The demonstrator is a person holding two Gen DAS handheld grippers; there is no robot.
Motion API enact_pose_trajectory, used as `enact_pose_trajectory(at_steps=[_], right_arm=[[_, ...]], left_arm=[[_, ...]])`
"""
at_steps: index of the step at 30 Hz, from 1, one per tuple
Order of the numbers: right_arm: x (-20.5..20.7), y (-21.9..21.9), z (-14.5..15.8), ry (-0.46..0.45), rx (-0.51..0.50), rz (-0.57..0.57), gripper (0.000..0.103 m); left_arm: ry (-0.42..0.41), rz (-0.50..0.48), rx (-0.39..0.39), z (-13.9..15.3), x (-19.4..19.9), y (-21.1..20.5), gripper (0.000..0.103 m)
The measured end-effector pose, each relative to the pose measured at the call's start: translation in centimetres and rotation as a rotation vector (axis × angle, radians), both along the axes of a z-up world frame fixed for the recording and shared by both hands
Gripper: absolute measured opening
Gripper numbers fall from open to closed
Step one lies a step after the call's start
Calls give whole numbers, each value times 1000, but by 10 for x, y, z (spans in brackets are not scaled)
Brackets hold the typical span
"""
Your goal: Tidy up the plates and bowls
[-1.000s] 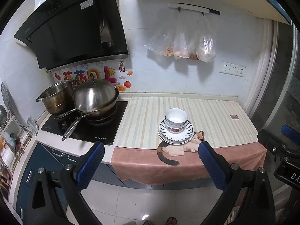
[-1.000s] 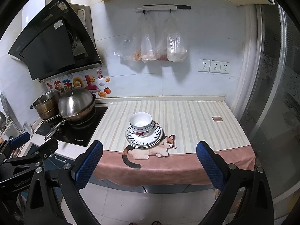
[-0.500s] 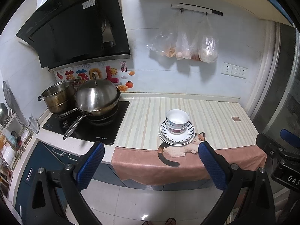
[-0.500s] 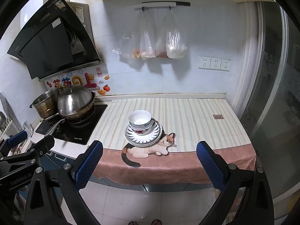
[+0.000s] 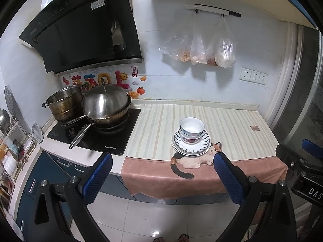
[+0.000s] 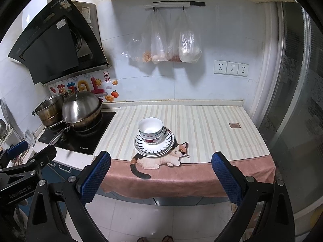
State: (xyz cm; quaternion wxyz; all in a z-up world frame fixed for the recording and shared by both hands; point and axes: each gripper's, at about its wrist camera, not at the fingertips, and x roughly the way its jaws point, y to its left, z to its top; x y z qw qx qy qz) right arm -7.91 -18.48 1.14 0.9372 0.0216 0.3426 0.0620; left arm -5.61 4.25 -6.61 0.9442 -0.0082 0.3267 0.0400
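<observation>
Left gripper (image 5: 162, 166) and right gripper (image 6: 161, 165): both held level side by side, jaws spread wide, nothing between fingers

A white bowl (image 6: 150, 125) tops a red-flowered one; beneath, the plate (image 6: 154, 143) has black rays (white ground). Beside the plate, the striped cream mat (image 6: 201, 125) shows a calico cat (image 6: 161, 159).

You have one stack of bowls (image 6: 150, 130) on the bench (image 6: 212, 121): at least two, nested; any more you cannot tell. Under it sit two plates (image 6: 167, 148), possibly more. You hold two grippers, left gripper (image 5: 162, 166) and right gripper (image 6: 160, 164). There are two steel pots (image 5: 64, 103), three hanging bags (image 6: 185, 44) and three wall sockets (image 6: 231, 68).
</observation>
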Motion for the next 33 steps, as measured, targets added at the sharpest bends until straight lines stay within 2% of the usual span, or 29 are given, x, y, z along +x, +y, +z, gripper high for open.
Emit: enact_pose_trajectory(at_steps=[33], right_arm=[[-3, -10, -3, -7, -8, -2, 102]], left_arm=[[-12, -3, 0, 5, -8, -12, 103]])
